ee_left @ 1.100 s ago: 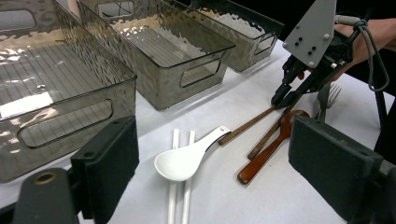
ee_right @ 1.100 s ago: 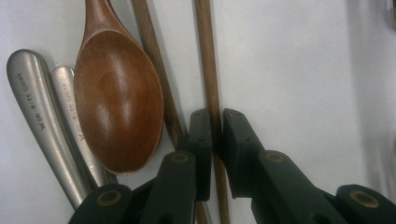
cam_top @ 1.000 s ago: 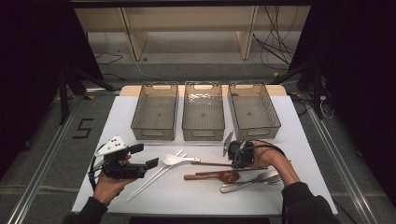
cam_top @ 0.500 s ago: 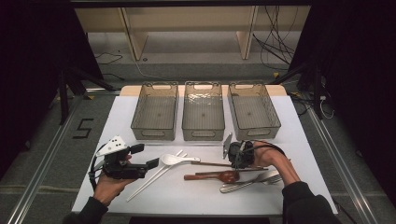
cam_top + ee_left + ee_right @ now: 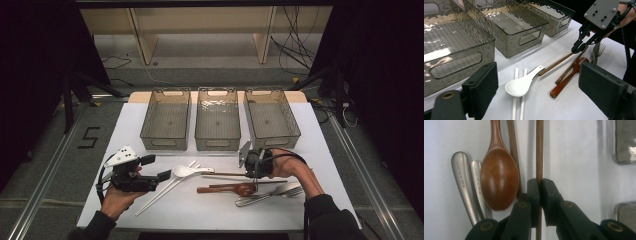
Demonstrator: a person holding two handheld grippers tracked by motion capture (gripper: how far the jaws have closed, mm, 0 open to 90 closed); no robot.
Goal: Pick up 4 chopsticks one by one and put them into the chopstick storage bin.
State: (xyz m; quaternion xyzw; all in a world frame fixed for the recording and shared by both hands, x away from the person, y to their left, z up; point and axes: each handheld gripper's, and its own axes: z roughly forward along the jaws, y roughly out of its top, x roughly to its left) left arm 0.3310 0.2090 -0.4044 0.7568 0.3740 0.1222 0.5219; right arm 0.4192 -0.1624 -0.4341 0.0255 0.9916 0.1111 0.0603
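Right claw [image 5: 539, 185]: pressed together on one wooden chopstick [image 5: 539, 150], pinching it near one end; I see it low in the centre of the right gripper view.
Just changed: against the frames from a second ago my right hand has barely shifted and the pinch is set, so I judge the grasp done and the lift next.
Chopstick's place: lying on the white counter [image 5: 320, 150], centre-right of the high view, its far end reaching toward the white spoon [image 5: 520, 83].
Beside it: the second wooden chopstick [image 5: 512, 145] and the wooden spoon [image 5: 499, 180] touching alongside, then two metal handles [image 5: 467, 187] at the left.
Left claw [image 5: 537, 92]: spread wide with nothing between its pads, hovering low by the white chopsticks [image 5: 519, 105].
Further out: three clear bins [image 5: 217, 120] across the upper middle of the high view, all bare inside.
Hard to make out: I cannot tell whether the chopstick has left the counter yet; the metal pieces' heads are cut off in the right gripper view.
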